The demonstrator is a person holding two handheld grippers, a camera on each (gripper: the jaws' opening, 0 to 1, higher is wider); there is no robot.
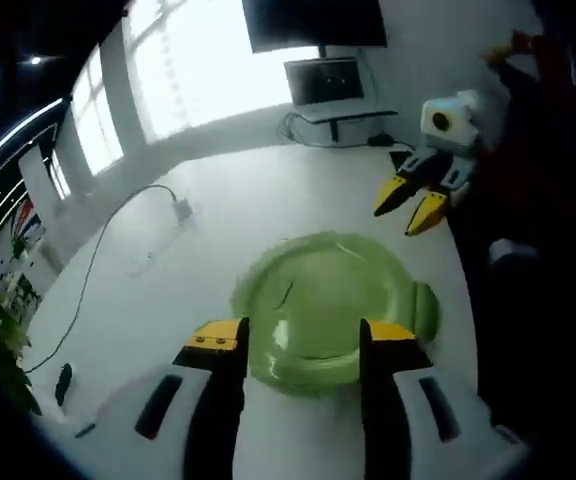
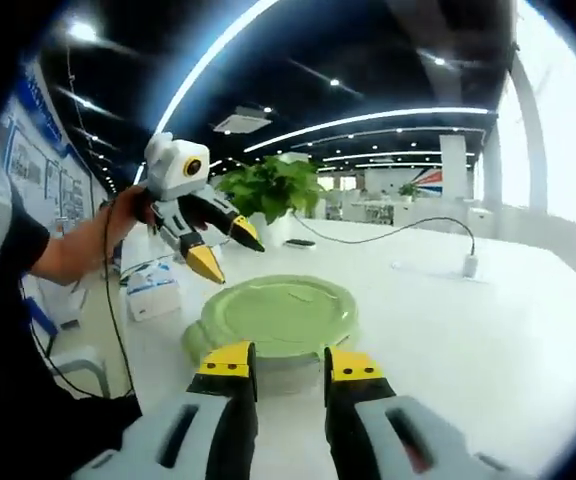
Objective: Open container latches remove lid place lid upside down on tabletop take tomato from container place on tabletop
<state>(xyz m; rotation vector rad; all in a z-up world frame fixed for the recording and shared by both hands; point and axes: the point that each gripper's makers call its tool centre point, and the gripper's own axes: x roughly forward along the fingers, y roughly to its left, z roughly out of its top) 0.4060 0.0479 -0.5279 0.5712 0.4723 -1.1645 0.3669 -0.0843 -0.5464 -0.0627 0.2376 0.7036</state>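
A round green container [image 1: 318, 300] with its lid on stands on the white table [image 1: 218, 200]; what is inside is hidden. My left gripper [image 1: 303, 335] is open, its yellow-tipped jaws standing to either side of the container's near edge. In the right gripper view the same left gripper [image 2: 226, 252] hangs open in a hand, above the far left rim of the container [image 2: 278, 315]. My right gripper [image 2: 290, 362] is open just short of the container's near rim. It also shows off to one side of the container as the right gripper [image 1: 410, 205], well clear of it.
A cable with a white adapter [image 1: 181, 210] lies across the table, adapter [image 2: 468, 265]. A screen on a stand [image 1: 323, 80] is beyond the far edge. A potted plant [image 2: 273, 185] and a white box [image 2: 153, 295] stand behind. A person's arm [image 2: 78, 250] holds the left gripper.
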